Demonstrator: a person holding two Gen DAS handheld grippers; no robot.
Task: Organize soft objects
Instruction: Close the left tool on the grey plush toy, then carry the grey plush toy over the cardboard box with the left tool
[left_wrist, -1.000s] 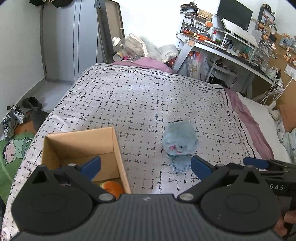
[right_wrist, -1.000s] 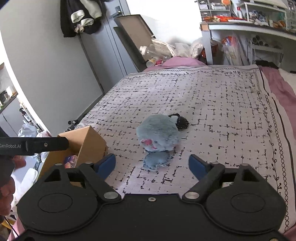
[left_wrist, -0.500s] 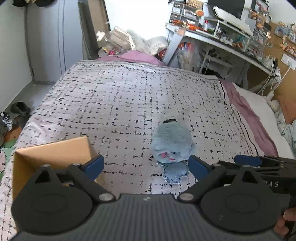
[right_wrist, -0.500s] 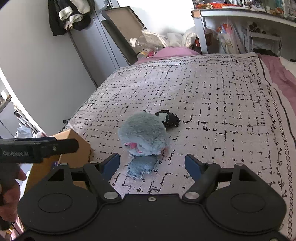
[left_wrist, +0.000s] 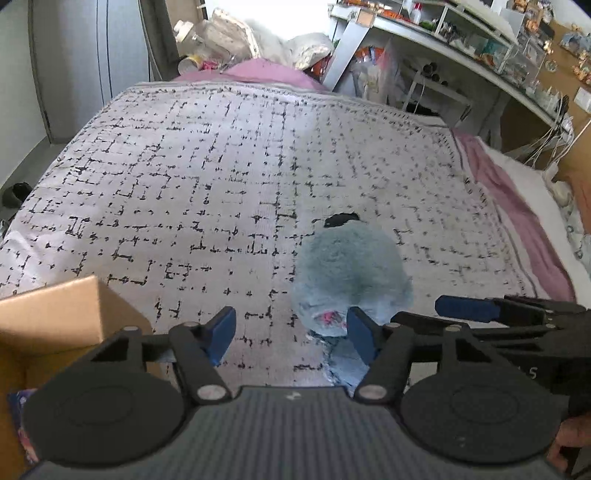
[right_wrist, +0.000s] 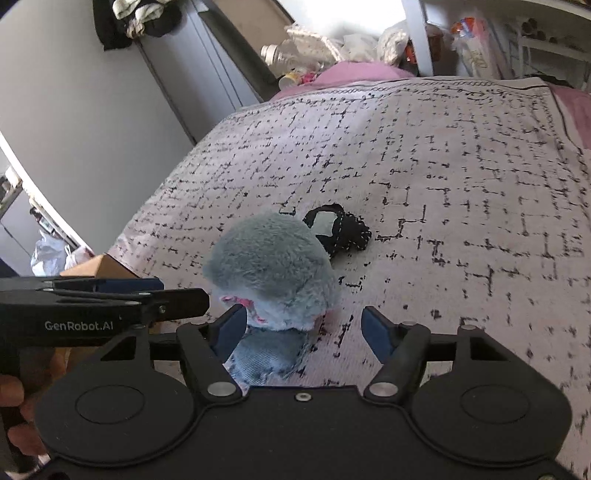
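Where things lie: as both your grippers come in over the bed (left_wrist: 229, 155), the plush (left_wrist: 351, 269) sits on the cover toward its near edge, fuzzy grey-blue, with a denim scrap (right_wrist: 266, 354) under its near side and a small black item (right_wrist: 340, 229) touching its far side.
Box: the box (left_wrist: 66, 314) stands at the bed's near-left corner, well apart from the plush.
Left gripper: your left gripper (left_wrist: 290, 330) has its jaws closing at about half width, with only bare cover between them; the plush lies ahead and to the right of the gap, and the right finger overlaps its lower-left edge in the left wrist view. Whether that finger touches the fur I cannot tell.
Right gripper: your right gripper (right_wrist: 306, 328) is also closing, at a middling width; the plush sits ahead and left of centre, its near edge just at the left finger, nothing clamped.
Deciding relation: the plush lies between your two tools, off-centre to each. It is a rounded dome with no clear long axis, so approach angle matters little.
Nearer hand: in my judgement the right is better lined up, since more of the plush falls inside its gap.
Next move: you likely need to shift that gripper left before it pinches.
Risk: a soft dome may squirm out, or the scrap may come up with it.
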